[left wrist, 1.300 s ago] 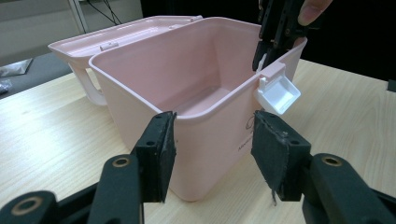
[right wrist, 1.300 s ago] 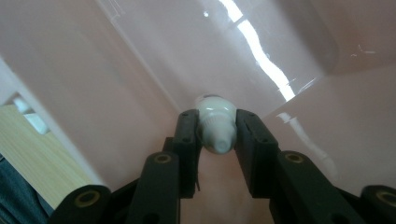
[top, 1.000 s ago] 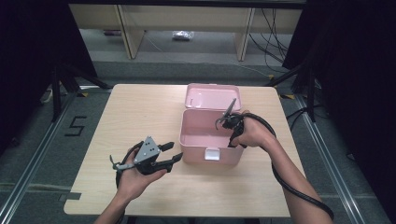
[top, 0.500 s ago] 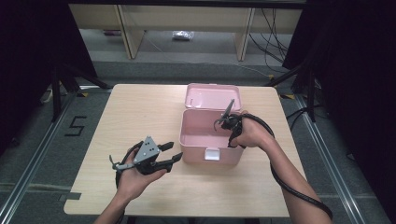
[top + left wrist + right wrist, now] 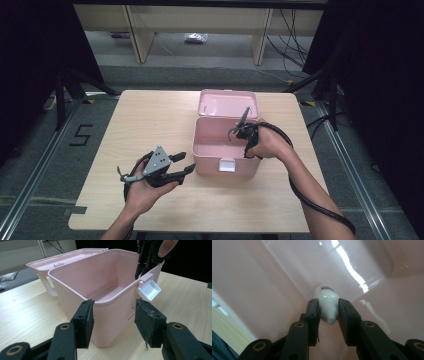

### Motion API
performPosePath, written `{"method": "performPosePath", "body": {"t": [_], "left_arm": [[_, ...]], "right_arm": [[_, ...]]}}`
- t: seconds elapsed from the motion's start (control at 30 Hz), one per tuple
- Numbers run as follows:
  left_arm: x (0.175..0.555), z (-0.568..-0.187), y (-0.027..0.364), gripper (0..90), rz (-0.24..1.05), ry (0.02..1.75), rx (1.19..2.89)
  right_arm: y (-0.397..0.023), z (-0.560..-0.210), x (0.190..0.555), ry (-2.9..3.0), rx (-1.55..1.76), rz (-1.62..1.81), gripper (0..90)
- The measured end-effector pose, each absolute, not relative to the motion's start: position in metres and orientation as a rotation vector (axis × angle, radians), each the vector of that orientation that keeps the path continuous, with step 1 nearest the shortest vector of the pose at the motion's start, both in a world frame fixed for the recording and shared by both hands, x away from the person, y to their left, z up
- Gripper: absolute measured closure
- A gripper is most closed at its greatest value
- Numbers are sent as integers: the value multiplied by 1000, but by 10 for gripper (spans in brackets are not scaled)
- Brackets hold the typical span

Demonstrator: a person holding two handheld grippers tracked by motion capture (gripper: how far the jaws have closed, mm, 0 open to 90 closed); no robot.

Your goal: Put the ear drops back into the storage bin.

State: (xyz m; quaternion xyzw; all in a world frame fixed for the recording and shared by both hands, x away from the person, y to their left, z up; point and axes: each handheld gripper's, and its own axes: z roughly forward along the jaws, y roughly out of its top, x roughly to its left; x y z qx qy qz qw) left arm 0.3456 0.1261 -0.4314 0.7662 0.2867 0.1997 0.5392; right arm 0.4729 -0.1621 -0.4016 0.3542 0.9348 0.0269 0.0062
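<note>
An open pink box [image 5: 204, 161] stands mid-table, its lid [image 5: 227, 102] tipped back and a white latch [image 5: 226, 165] hanging on its front wall. My right gripper [image 5: 239, 134] reaches down inside the box at its right side. In the right gripper view its jaws [image 5: 328, 312] are shut on a small white bottle [image 5: 325, 296] with a tapered cap, close to the pink inner wall. My left gripper [image 5: 182, 165] rests open on the table just left of the box, pointing at it. In the left gripper view its pads [image 5: 113, 315] stand apart before the box [image 5: 110, 287].
The wooden table [image 5: 150, 120] has free room on its left half and along the front edge. The right gripper's cable [image 5: 310, 200] trails along the forearm over the right front of the table. Shelving and cables lie on the floor beyond.
</note>
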Motion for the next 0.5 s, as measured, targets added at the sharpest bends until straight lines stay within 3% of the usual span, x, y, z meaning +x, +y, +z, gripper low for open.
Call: {"method": "performPosePath", "body": {"t": [0.5], "left_arm": [[346,-432,126,484,475,682,1822]], "right_arm": [[-157,-399,471,2910,1196,35,716]]}}
